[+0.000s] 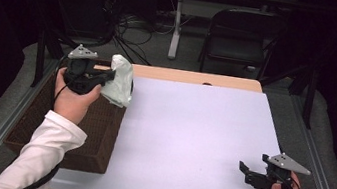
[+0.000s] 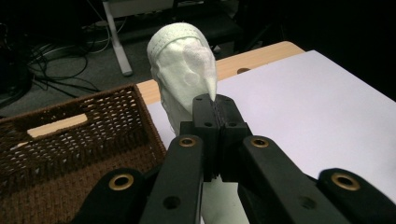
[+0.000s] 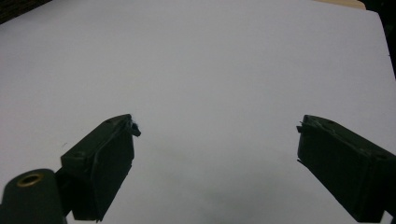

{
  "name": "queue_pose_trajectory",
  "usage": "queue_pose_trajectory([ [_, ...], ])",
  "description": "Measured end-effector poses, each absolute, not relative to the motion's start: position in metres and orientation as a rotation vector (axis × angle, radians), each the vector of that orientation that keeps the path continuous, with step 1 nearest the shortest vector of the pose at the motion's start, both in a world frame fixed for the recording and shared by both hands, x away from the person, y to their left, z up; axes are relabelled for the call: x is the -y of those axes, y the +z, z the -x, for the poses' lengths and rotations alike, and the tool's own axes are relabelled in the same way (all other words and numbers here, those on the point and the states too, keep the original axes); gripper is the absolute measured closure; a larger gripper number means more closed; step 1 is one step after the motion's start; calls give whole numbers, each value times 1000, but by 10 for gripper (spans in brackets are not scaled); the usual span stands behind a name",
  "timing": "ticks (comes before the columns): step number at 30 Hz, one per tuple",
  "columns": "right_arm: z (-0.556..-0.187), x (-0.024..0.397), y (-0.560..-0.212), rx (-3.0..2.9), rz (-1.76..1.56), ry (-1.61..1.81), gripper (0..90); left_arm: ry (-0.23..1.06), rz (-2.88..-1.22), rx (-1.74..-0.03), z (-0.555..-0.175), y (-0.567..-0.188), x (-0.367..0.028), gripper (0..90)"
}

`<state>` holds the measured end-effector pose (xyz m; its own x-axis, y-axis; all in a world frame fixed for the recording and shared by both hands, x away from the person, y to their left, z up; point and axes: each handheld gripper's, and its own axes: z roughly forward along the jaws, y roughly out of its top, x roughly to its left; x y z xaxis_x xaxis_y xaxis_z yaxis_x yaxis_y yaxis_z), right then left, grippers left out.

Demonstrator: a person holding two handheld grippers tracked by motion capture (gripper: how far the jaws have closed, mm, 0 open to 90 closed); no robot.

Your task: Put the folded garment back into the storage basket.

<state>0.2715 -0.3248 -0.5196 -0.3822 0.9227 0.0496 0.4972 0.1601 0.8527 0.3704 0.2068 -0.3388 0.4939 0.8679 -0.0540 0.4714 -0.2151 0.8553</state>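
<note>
Over wicker basket (image 1: 95,129) – left claw (image 2: 215,105) pinching white sock (image 2: 184,70) (apparently knitted); right claw (image 3: 215,140) spread above table (image 1: 190,138).

A bare white sheet (image 1: 189,143) covers most of the desk (image 1: 194,77), open from center to 3 o'clock. At 9 o'clock, a brown wicker basket (image 1: 95,129) blocks the left edge, with a white cloth (image 1: 120,81) hanging at its 12 o'clock corner.

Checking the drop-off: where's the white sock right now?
In the high view the white sock hangs at the left, pinched in the left gripper, over the wicker basket's far right corner.
</note>
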Motion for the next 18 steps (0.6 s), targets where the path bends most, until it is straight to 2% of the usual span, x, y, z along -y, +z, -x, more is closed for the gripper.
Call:
queue_pose_trajectory([
  [18,-269,322,-519,-1947,-1313,1135,104,599,-1833,-1156,-360,-332,-236,891],
])
